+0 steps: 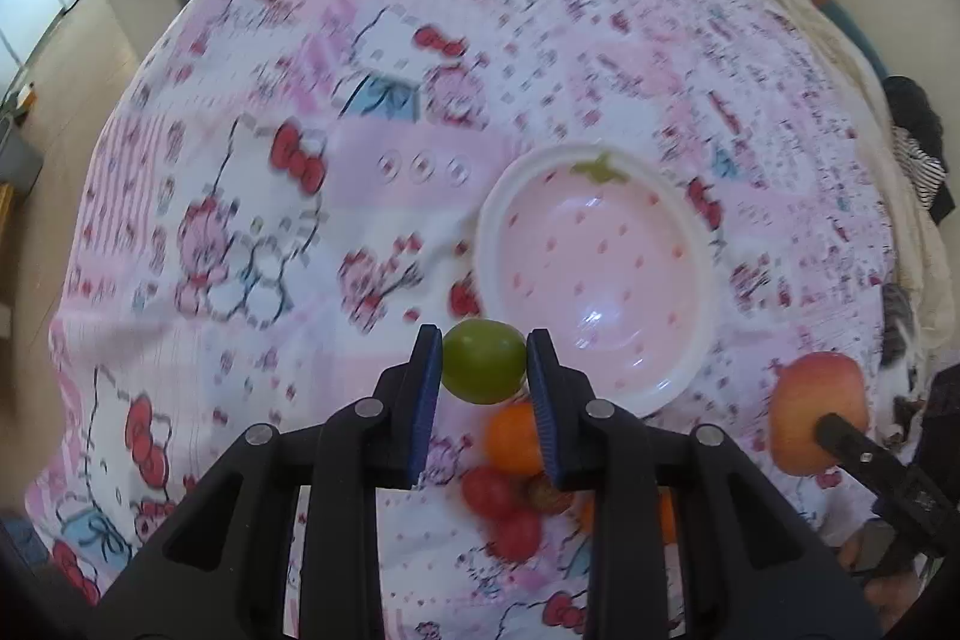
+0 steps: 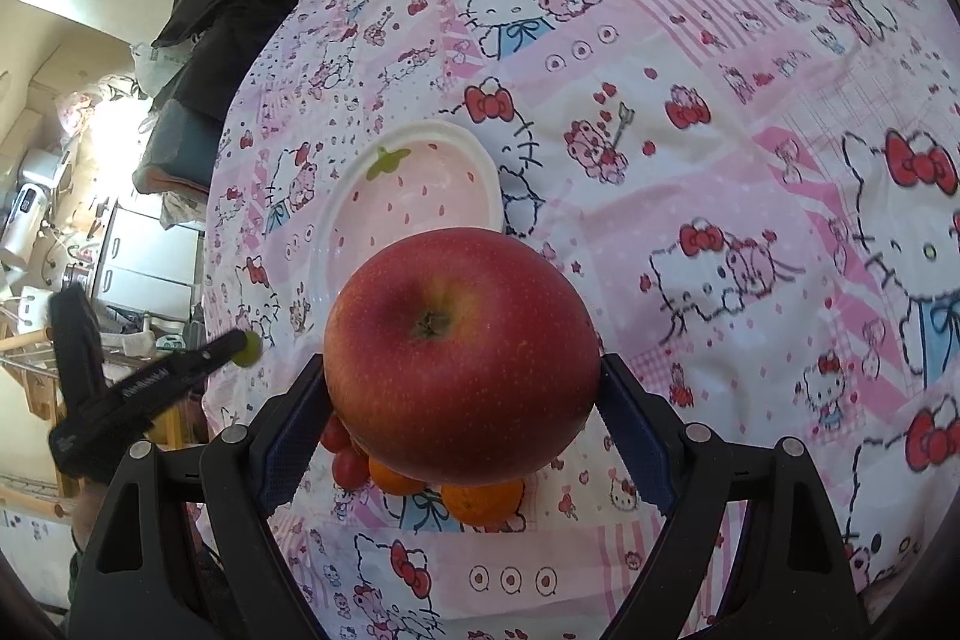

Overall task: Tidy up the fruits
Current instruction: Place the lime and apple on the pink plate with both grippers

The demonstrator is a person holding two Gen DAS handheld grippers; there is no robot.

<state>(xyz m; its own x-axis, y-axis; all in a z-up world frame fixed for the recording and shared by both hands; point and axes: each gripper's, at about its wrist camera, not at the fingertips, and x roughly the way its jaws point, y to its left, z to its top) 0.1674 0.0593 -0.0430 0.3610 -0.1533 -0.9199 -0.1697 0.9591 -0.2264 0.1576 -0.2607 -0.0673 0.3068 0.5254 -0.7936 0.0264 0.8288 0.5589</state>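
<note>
Bedsheet (image 2: 690, 112) with pink cartoon print

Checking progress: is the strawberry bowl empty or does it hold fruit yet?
Empty. The strawberry bowl shows only its bare pink inside; the apple and green fruit are in the tongs.

The lettering on the left tongs (image 2: 240, 347) is too blurred to read.

The bowl (image 1: 600, 274) sat on the bed cover (image 1: 252, 112). Near of it lay the oranges (image 1: 510, 439) and the small tomatoes (image 1: 498, 505), bunched together on the cover. The left claw (image 1: 483, 370) held the grape (image 1: 483, 369) just left of the bowl's near rim; the right claw (image 2: 462, 394) held the apple (image 2: 461, 355) above the bunch.
</note>
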